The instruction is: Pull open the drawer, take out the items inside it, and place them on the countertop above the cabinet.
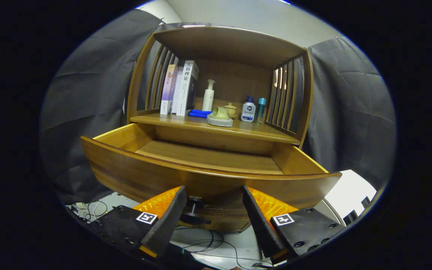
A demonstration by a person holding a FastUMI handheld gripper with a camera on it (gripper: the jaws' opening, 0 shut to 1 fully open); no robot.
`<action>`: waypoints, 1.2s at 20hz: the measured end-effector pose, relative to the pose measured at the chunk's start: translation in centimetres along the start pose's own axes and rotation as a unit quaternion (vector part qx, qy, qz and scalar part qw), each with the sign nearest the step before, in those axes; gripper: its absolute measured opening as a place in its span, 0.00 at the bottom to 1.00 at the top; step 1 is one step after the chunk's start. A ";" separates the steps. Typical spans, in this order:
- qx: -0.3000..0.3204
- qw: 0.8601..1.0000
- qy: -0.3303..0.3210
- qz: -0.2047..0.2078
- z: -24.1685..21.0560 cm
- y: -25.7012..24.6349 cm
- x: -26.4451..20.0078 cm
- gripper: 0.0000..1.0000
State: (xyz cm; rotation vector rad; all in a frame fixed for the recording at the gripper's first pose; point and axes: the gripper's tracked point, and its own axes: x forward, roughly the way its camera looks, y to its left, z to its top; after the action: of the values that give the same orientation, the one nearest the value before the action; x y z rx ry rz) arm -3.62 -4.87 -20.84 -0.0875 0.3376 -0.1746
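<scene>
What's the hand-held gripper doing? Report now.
Hand-held gripper: open, holding nothing; fingers straddle the knob on the pulled-out drawer, not touching it.

tongs (214,197) level, fingers (169,215) spread wide (gap between them), gripping nothing

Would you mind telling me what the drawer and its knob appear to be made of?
The drawer looks like varnished wood: warm brown, visible grain lines and a soft sheen on its front. The knob, between the fingers of the open gripper, looks like dark metal, though painted wood or plastic is possible.
</scene>
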 end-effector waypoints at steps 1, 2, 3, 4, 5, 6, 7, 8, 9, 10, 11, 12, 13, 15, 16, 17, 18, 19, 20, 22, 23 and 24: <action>0.010 1.000 0.016 0.003 -0.8 0.0 0.6 0.96; 0.025 0.999 0.028 0.007 -1.2 0.1 0.7 0.96; 0.029 0.999 0.027 0.010 -1.1 0.3 1.1 0.96; 0.022 1.000 0.019 0.005 -0.7 0.2 1.7 0.96; 0.009 1.000 0.015 0.001 -0.7 0.0 1.8 0.96; 0.002 1.000 0.015 -0.001 -0.5 0.0 2.3 0.96; 0.007 1.000 0.010 -0.002 -0.3 0.2 2.9 0.97; 0.016 1.000 0.005 0.001 0.2 0.4 3.5 0.97; 0.027 1.000 0.003 0.002 0.7 0.5 4.2 0.98; 0.035 0.999 0.007 0.003 0.6 0.6 4.9 0.99; 0.036 0.999 0.004 0.003 1.2 0.5 5.8 0.99; 0.036 0.999 0.001 0.002 1.3 0.6 6.2 1.00; 0.037 0.999 0.000 0.000 1.5 0.7 7.0 1.00; 0.044 0.999 -0.001 -0.002 1.9 0.8 8.2 1.00; 0.046 0.999 -0.003 -0.003 2.2 0.9 8.9 1.00; 0.043 0.999 -0.002 -0.005 2.4 0.9 9.6 1.00; 0.043 0.999 -0.004 -0.007 2.7 1.0 10.4 1.00; 0.045 0.999 -0.004 -0.009 2.9 1.0 11.1 1.00; 0.048 0.999 -0.003 -0.011 3.1 1.1 11.7 1.00; 0.051 0.999 -0.004 -0.010 3.5 1.2 13.0 1.00; 0.049 0.999 -0.006 -0.009 3.7 1.2 13.5 1.00; 0.047 0.999 -0.007 -0.008 3.9 1.1 14.0 1.00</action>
State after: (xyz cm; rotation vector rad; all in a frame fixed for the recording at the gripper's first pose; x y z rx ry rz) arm 10.91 -6.15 -21.85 0.0013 0.3142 -0.2060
